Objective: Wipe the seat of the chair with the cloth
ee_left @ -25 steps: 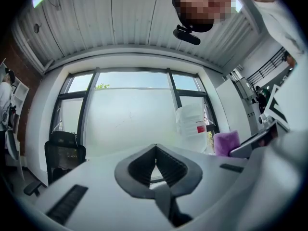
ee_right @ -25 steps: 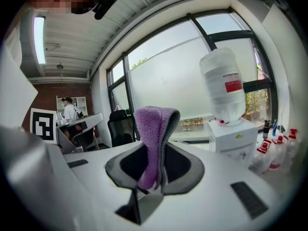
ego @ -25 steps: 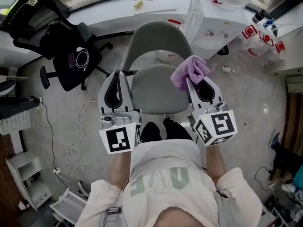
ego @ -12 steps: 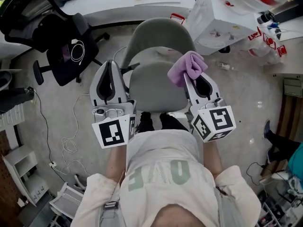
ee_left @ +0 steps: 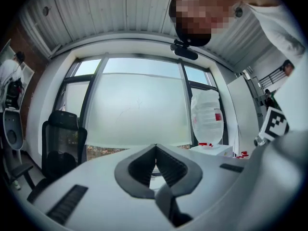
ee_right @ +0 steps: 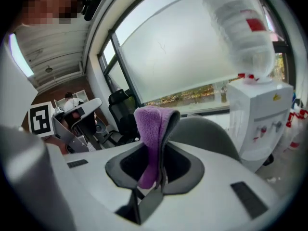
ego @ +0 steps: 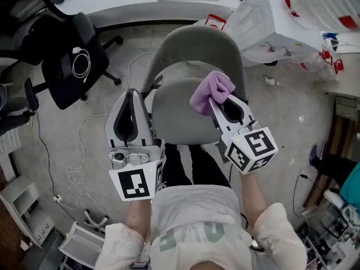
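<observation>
My right gripper (ego: 218, 104) has its fingers pinched tight on the purple cloth (ego: 211, 90), which sits over the 2 o'clock edge of the grey chair seat (ego: 177, 117). Most of the seat lies toward 9 o'clock from the cloth, so I think the wipe should go that way. My left gripper (ego: 133, 97) waits beside the seat at 9 o'clock, fingers closed on nothing.

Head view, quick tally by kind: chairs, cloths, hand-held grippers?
Chairs: 2, grey chair, black chair
Cloths: 1, purple cloth
Hand-held grippers: 2, left hand-held gripper, right hand-held gripper
Total: 5
</observation>
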`<action>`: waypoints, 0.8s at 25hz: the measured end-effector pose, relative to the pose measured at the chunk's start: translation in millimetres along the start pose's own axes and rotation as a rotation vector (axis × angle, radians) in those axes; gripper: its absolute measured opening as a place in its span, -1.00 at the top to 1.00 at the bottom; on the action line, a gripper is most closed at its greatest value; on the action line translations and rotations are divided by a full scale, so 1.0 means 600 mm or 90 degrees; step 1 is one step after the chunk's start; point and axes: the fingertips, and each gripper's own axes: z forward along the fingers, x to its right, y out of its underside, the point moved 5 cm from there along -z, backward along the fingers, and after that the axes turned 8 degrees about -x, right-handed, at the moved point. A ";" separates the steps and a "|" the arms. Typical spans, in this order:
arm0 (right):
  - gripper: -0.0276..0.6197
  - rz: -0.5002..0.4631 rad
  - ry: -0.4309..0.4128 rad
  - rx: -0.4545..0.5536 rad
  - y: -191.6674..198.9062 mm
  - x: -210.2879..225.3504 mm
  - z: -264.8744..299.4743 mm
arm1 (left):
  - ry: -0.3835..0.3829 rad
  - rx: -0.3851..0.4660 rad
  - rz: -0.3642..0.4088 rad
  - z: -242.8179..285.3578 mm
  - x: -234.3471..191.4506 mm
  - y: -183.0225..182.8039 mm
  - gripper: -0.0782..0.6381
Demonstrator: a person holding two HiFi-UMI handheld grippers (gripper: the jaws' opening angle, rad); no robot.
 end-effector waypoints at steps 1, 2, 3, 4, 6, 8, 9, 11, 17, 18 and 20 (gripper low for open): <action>0.65 0.005 -0.015 -0.020 0.019 0.002 0.034 | -0.006 -0.003 -0.005 0.006 -0.012 0.024 0.75; 0.65 0.010 -0.030 -0.041 0.040 0.005 0.069 | -0.014 -0.010 -0.010 0.010 -0.023 0.052 0.75; 0.65 0.016 -0.044 -0.063 0.062 0.009 0.105 | -0.021 -0.016 -0.022 0.013 -0.033 0.083 0.75; 0.65 0.024 -0.057 -0.085 0.088 0.014 0.141 | -0.026 -0.020 -0.040 0.015 -0.040 0.114 0.75; 0.65 0.049 -0.075 -0.126 0.144 0.026 0.215 | -0.033 -0.032 -0.060 0.016 -0.052 0.183 0.75; 0.65 0.080 -0.082 -0.167 0.204 0.041 0.285 | -0.046 -0.058 -0.065 0.014 -0.060 0.254 0.75; 0.65 0.092 -0.084 -0.189 0.232 0.050 0.315 | -0.055 -0.074 -0.074 0.012 -0.063 0.286 0.75; 0.65 0.114 -0.088 -0.230 0.285 0.063 0.369 | -0.070 -0.097 -0.095 0.003 -0.067 0.339 0.75; 0.65 0.188 -0.125 -0.317 0.395 0.071 0.485 | -0.092 -0.134 -0.111 -0.035 -0.058 0.429 0.75; 0.65 0.196 -0.134 -0.331 0.408 0.066 0.501 | -0.094 -0.140 -0.114 -0.041 -0.056 0.439 0.75; 0.65 0.210 -0.154 -0.358 0.430 0.053 0.532 | -0.096 -0.148 -0.117 -0.051 -0.055 0.453 0.75</action>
